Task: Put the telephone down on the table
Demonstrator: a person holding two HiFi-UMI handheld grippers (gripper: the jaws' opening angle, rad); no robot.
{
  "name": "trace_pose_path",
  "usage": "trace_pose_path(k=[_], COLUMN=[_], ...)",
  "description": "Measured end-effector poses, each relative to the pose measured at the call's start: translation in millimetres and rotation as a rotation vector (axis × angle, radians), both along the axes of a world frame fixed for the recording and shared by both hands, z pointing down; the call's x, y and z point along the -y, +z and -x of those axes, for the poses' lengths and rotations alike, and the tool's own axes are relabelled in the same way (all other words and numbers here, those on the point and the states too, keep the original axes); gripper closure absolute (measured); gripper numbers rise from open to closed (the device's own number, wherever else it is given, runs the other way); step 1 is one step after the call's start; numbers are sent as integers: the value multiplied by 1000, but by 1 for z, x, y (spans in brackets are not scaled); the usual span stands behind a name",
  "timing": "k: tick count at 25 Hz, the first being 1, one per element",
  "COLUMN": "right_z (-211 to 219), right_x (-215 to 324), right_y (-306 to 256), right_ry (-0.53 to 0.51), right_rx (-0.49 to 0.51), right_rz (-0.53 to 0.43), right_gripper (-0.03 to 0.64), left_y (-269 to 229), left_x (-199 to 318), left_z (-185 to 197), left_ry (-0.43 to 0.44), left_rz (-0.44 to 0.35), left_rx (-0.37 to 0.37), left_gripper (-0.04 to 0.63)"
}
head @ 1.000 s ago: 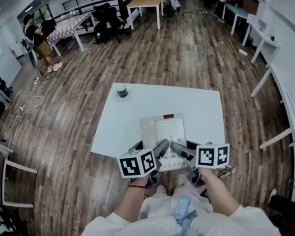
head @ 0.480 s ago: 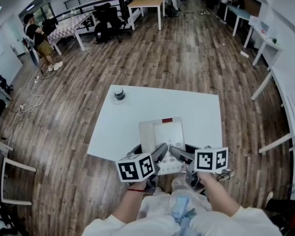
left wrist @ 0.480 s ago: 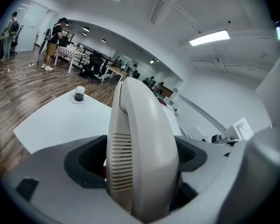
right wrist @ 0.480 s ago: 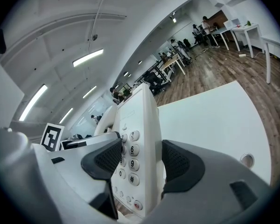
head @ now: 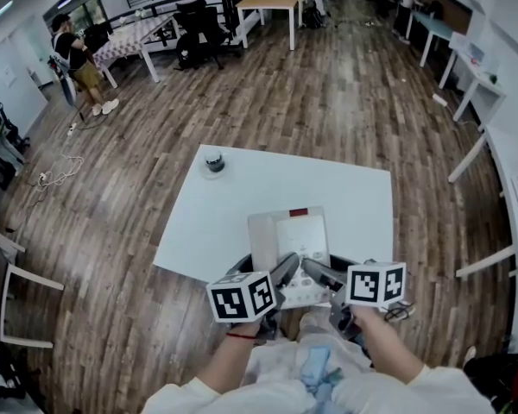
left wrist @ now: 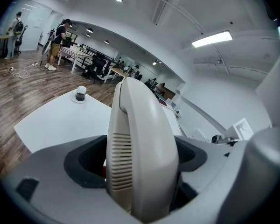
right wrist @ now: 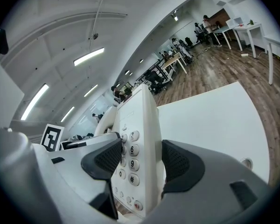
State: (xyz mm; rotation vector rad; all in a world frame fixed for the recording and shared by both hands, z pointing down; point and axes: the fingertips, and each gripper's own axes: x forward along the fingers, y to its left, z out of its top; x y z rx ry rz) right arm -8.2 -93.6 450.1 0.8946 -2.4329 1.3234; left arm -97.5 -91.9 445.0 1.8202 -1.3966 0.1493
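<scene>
A beige desk telephone point(head: 289, 241) with a red mark at its far edge is held over the near edge of the white table point(head: 233, 201). My left gripper point(head: 285, 276) is shut on the handset side; in the left gripper view the ribbed handset point(left wrist: 140, 148) fills the space between the jaws. My right gripper point(head: 315, 276) is shut on the keypad side, where the number keys point(right wrist: 129, 164) show between its dark pads. Whether the telephone's base touches the table cannot be told.
A small dark jar on a clear saucer point(head: 214, 161) stands at the table's far left corner. Wooden floor surrounds the table. Other desks, chairs point(head: 198, 24) and a person point(head: 78, 63) are far off at the back left. A white desk leg point(head: 466, 158) stands to the right.
The telephone and both grippers stay together near the table's front edge; only the head view has shifted slightly. Both grips are unchanged.
</scene>
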Motion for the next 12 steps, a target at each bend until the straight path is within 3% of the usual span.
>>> trace_pose_path(k=[12], right_z=[5], right_x=[21], right_y=[22], right_ry=[-10], right_rx=[-5], right_rz=[38], right_gripper=[344], left_y=[22], left_x=[20], left_z=[3], left_ry=[-6], left_rz=[24], left_rx=[-11], left_gripper=[187])
